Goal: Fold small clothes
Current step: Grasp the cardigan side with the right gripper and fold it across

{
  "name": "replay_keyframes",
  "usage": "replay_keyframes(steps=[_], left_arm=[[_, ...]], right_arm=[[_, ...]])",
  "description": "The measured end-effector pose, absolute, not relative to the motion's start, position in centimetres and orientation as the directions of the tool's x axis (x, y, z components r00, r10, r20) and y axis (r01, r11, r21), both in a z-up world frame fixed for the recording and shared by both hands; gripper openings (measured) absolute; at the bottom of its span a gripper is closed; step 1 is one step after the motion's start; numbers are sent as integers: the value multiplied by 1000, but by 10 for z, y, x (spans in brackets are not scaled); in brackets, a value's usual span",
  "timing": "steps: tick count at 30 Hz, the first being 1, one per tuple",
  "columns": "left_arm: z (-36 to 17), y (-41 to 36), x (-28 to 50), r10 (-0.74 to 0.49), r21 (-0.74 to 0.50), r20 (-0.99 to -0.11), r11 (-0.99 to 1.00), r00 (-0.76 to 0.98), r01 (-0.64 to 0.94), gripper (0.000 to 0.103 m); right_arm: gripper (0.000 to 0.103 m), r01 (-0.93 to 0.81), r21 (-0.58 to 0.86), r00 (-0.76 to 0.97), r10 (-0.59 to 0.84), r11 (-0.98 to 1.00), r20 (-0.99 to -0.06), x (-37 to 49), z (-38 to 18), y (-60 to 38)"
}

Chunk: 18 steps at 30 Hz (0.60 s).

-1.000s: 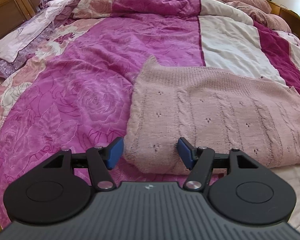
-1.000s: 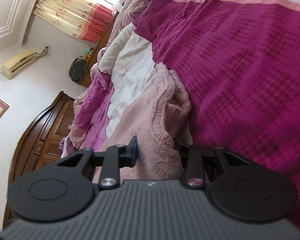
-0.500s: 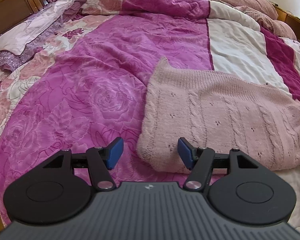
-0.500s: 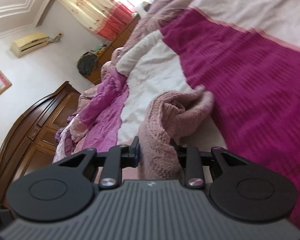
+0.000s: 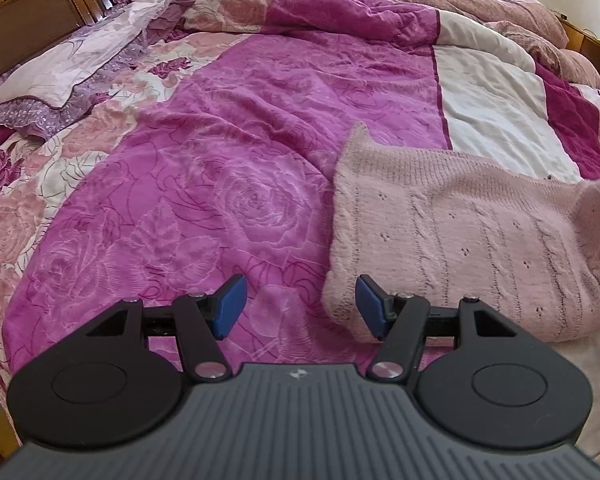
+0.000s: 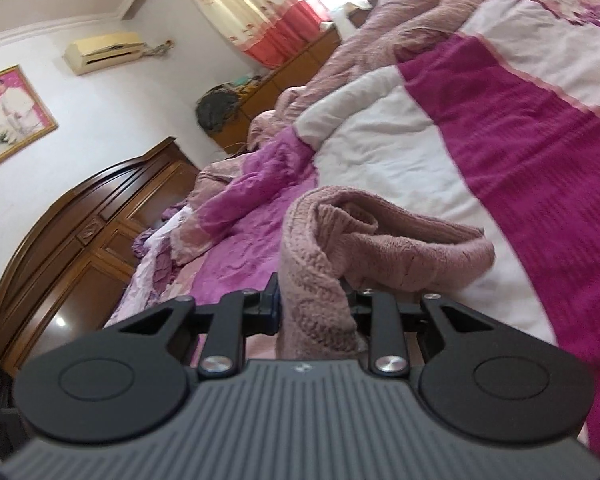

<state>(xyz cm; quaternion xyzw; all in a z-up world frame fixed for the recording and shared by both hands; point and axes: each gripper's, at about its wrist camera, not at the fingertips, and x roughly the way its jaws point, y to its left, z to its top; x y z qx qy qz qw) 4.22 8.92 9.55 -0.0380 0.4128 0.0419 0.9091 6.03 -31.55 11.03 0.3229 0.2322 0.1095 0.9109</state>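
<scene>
A pink cable-knit sweater (image 5: 460,248) lies folded on the bed at the right of the left wrist view. My left gripper (image 5: 298,306) is open and empty, its blue pads just off the sweater's near left corner. My right gripper (image 6: 314,304) is shut on a bunched edge of the same sweater (image 6: 340,248) and holds it lifted off the bed, the loose cloth curling over to the right. Its right pad is hidden by the knit.
The bed is covered by a magenta rose-print quilt (image 5: 204,184) with white (image 5: 488,108) and dark magenta bands. A pillow (image 5: 64,68) lies at the far left. A wooden wardrobe (image 6: 80,248), wall air conditioner (image 6: 104,50) and curtain stand beyond the bed.
My left gripper has drifted left, so the sweater now sits to its right. My right gripper has lifted and tilted up with the sweater edge, showing more of the room.
</scene>
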Motion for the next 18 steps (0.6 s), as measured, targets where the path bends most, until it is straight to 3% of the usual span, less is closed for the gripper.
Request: replay_keyframes(steps=[11, 18], left_arm=[[102, 110, 37, 69, -30, -733, 991, 677, -133, 68], [97, 124, 32, 76, -38, -737, 987, 672, -153, 68]], right_arm=[[28, -217, 579, 823, 466, 786, -324, 88, 150, -234], [28, -269, 527, 720, 532, 806, -446, 109, 121, -165]])
